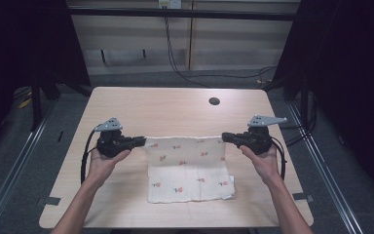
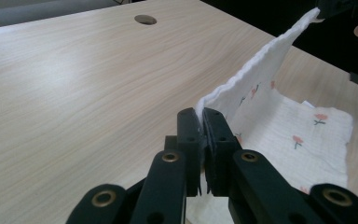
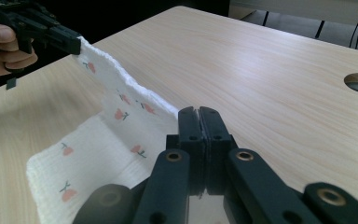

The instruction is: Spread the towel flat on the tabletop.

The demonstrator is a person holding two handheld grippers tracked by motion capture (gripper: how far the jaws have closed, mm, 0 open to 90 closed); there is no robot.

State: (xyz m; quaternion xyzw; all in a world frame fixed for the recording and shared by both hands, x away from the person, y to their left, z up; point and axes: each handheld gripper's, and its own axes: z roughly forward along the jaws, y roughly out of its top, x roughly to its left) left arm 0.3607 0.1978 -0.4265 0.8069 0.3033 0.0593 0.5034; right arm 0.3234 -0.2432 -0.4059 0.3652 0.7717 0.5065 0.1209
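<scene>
Left gripper (image 1: 140, 142) clamped on cloth (image 1: 187, 168) corner | right gripper (image 1: 227, 138) clamped on opposite corner | edge lifted off table (image 1: 175, 105)

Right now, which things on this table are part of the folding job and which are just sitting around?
In use:
cloth, its far edge lifted
left gripper, jaws shut on one corner
right gripper, jaws shut on the other corner

Just there:
table
round hole in the tabletop

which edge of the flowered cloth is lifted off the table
The far edge: the left gripper and right gripper pinch its two corners, raising it. The near edge of the cloth lies flat on the table.
</scene>
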